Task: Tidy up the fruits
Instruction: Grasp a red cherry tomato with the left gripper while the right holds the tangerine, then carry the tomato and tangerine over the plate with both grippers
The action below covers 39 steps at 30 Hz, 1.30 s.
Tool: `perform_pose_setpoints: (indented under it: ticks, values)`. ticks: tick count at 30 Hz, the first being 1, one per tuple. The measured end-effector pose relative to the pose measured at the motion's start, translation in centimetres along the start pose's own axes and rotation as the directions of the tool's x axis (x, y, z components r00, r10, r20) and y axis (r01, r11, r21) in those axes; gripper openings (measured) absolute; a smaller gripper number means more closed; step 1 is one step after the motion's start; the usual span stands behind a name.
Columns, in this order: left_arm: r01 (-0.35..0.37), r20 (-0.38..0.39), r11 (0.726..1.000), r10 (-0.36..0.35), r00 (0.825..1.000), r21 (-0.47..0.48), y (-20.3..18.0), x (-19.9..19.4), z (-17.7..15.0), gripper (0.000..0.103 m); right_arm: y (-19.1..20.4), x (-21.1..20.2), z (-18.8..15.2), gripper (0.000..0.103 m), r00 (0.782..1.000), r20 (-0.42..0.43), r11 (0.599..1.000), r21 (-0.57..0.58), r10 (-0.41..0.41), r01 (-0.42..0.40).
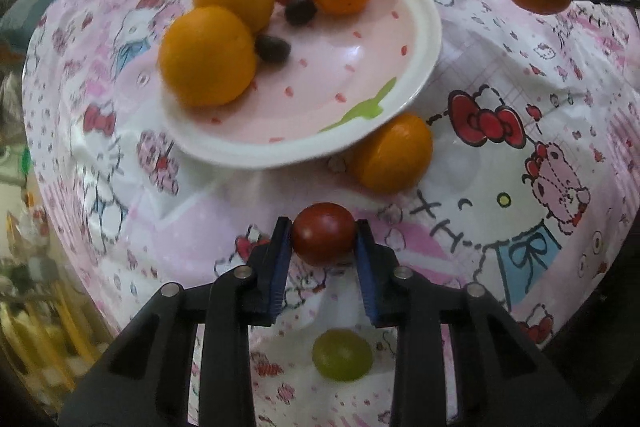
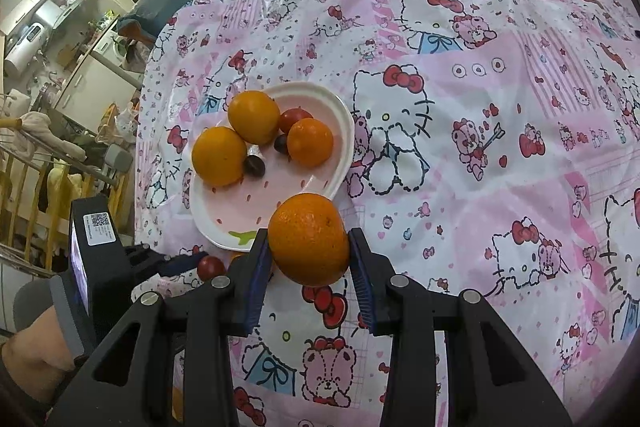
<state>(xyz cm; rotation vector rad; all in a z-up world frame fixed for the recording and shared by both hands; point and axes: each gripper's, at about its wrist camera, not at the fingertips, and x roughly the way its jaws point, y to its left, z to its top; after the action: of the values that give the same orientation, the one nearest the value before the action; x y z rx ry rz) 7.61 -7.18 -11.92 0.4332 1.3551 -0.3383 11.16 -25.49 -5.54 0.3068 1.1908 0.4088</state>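
Fruits: I'm pointing my left tool (image 1: 323,235) steeply down, clenching a red cherry tomato (image 1: 323,233); my right tool (image 2: 308,251), tilted, is gripping an orange (image 2: 308,239).

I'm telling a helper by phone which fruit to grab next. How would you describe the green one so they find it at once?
Start at the pink plate on the cartoon-cat tablecloth. Come towards the left gripper, shut on a cherry tomato. Just behind it lies a green grape, the only green fruit.
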Motion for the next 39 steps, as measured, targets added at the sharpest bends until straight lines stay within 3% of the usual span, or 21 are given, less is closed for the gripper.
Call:
perform_pose_setpoints:
  ticks: [4, 14, 21, 29, 35, 39]
  values:
    - [0.015, 0.003, 0.996, -0.015, 1.0, -0.091, 1.3, -0.7, -0.9, 0.027, 0.2, -0.4, -0.1, 0.04, 1.0, 0.006, 1.0, -0.003, -0.002, 0.002]
    - [0.042, 0.085, 0.977, -0.024, 0.996, -0.208, 3.6, -3.6, -1.4, 0.027, 1.1, -1.4, -0.6, 0.04, 1.0, 0.011, 1.0, -0.015, -0.022, 0.022]
    - [0.051, 0.137, 0.946, -0.007, 0.991, -0.321, 5.6, -4.8, -1.3, 0.027, 1.3, -2.0, -0.7, 0.04, 0.999, 0.016, 0.999, -0.012, -0.042, 0.042]
    - [0.078, 0.228, 0.909, 0.019, 0.974, -0.409, 7.5, -6.5, -1.2, 0.027, 1.8, -2.5, -0.5, 0.04, 0.999, 0.025, 0.999, -0.016, -0.044, 0.044]
    - [0.117, 0.28, 0.869, 0.026, 0.96, -0.48, 8.9, -7.3, -1.7, 0.027, 1.6, -2.6, -0.3, 0.04, 0.999, 0.053, 1.0, -0.004, -0.007, 0.008]
    - [0.125, 0.32, 0.861, 0.046, 0.946, -0.493, 9.1, -8.1, -1.5, 0.027, 1.1, -2.6, 0.1, 0.04, 0.997, 0.066, 0.999, 0.025, 0.04, -0.041]
